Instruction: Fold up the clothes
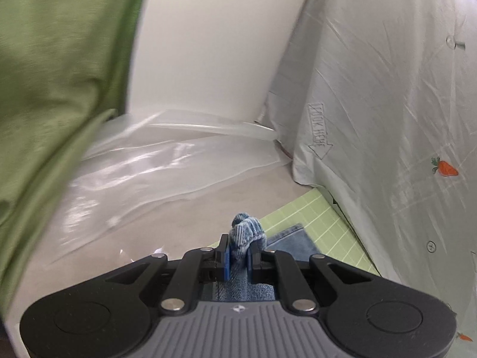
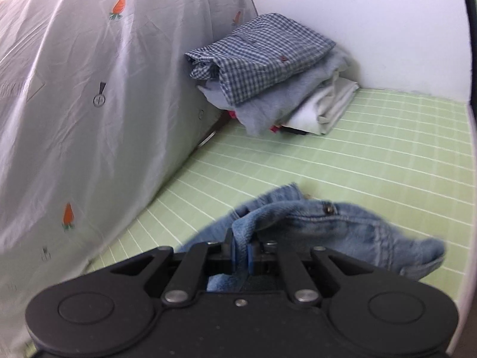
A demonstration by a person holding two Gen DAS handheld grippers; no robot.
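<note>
A pair of blue jeans (image 2: pixel 328 223) is lifted off the green grid mat (image 2: pixel 357 155). My right gripper (image 2: pixel 241 250) is shut on a bunched fold of the denim near the waistband, whose rivet shows to the right. My left gripper (image 1: pixel 241 247) is shut on another bunch of the same jeans (image 1: pixel 246 232); the denim sticks out above its blue pads and hangs below, over the mat (image 1: pixel 322 223). The rest of the garment under both grippers is hidden.
A stack of folded clothes (image 2: pixel 268 71), checked shirt on top, sits in the far corner by the white wall. A white carrot-print sheet (image 2: pixel 74 104) drapes something tall beside the mat, also the sheet (image 1: pixel 387 119). Green cloth (image 1: pixel 53 74) hangs at left; clear plastic (image 1: pixel 155 155) lies on the floor.
</note>
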